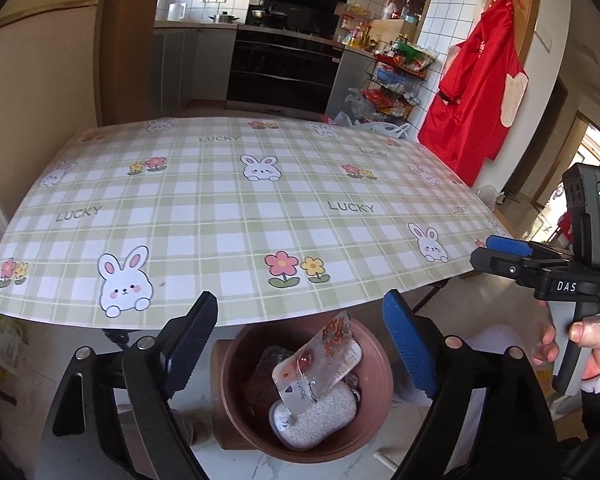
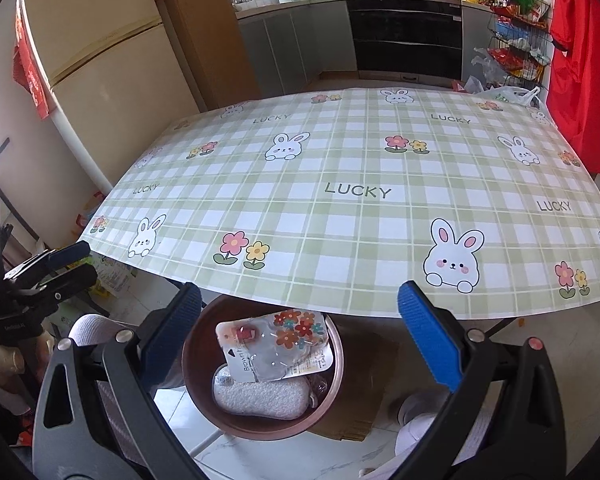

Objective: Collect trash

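Brown bin on tiled floor

Bunny-print checked tablecloth, red apron, fridge, black oven

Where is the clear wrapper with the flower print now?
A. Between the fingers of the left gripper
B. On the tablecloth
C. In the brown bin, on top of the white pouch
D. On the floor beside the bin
C: the wrapper lies inside the brown bin, over the white pouch, and neither gripper touches it.
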`<action>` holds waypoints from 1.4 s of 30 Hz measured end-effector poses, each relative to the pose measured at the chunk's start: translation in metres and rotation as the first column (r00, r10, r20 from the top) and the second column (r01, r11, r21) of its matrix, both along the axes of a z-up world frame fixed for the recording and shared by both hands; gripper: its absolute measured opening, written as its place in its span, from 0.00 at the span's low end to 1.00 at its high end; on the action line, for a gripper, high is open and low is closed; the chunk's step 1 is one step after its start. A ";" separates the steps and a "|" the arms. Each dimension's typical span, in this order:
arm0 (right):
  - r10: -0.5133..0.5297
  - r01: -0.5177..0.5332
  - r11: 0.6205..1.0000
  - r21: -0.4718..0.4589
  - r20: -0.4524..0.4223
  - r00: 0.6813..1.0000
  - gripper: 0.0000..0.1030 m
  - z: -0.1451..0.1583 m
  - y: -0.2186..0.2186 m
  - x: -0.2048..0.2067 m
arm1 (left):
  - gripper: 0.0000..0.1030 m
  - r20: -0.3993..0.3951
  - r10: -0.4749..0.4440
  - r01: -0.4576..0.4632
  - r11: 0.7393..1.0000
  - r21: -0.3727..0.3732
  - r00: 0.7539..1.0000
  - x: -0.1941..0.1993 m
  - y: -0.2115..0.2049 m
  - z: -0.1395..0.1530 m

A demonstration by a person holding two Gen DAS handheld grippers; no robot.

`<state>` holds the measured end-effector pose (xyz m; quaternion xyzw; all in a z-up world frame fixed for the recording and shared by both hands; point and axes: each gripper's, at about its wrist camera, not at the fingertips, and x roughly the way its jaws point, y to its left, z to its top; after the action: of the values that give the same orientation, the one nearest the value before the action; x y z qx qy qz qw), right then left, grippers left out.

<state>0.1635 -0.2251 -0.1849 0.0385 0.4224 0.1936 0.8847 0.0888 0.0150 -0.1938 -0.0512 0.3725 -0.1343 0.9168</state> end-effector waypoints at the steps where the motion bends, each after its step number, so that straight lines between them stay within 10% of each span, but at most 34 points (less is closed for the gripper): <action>1: 0.000 0.000 1.000 -0.002 0.005 1.000 0.94 0.002 0.000 0.000 | 0.85 0.012 0.013 -0.013 1.000 0.010 1.000 0.000 0.003 0.004; 25: 0.015 0.066 0.980 -0.187 0.401 0.916 0.94 0.172 -0.011 -0.041 | 0.94 0.414 -0.008 -0.078 0.979 0.190 0.910 -0.034 0.006 0.155; 42: -0.030 0.092 0.987 -0.133 0.407 0.913 0.94 0.187 -0.014 -0.050 | 0.94 0.449 -0.043 -0.066 0.972 0.226 0.893 -0.048 -0.009 0.179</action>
<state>0.1138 -0.2388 0.0021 -0.0552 0.2425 0.1375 0.9588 0.0412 0.0055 -0.0151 0.0880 0.1628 -0.0920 0.9784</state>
